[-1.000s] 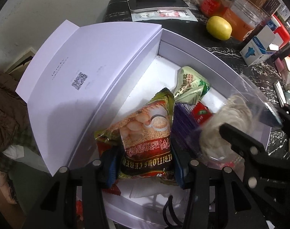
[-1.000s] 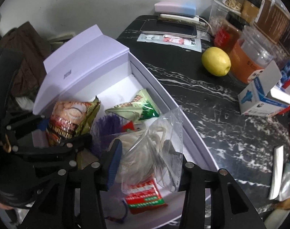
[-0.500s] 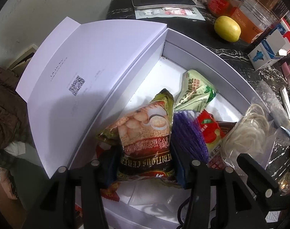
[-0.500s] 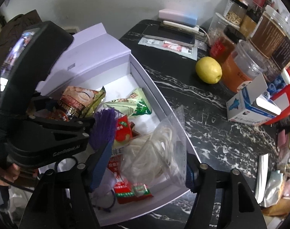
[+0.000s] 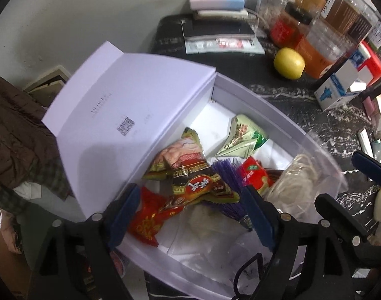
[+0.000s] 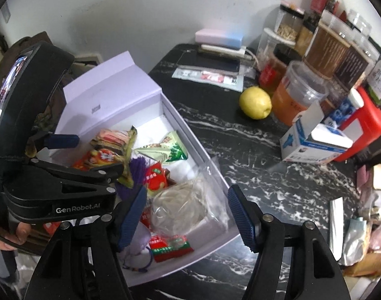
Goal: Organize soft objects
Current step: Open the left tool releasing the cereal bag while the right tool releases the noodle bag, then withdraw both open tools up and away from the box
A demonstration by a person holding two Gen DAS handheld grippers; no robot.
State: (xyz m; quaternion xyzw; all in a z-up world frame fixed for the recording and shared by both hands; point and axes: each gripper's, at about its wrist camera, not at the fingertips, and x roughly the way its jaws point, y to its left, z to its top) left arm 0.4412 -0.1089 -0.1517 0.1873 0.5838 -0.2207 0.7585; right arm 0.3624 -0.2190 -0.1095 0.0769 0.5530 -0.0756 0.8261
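Both pairs of fingers are spread wide, nothing between them: the left gripper [image 5: 190,215] hangs open over the near end of the white box [image 5: 255,95], and the right gripper [image 6: 188,215] stands just as open above the box's near right corner. In the box, the cereal packet [image 5: 190,172] lies with its long axis running from the near end toward the far wall, tipped against the left wall, its printed end nearest the left gripper. A red snack packet [image 5: 148,222] sits beside it by the left pad. The purple tassel [image 5: 228,175] pokes up just right of the cereal packet, then a small red sachet [image 5: 253,177], and the clear bag of white cord [image 6: 183,205] slumps against the right wall. A green packet [image 6: 165,150] lies farther back, its point facing left. Out on the black marble counter [image 6: 240,150], well apart, a lemon [image 6: 255,102].
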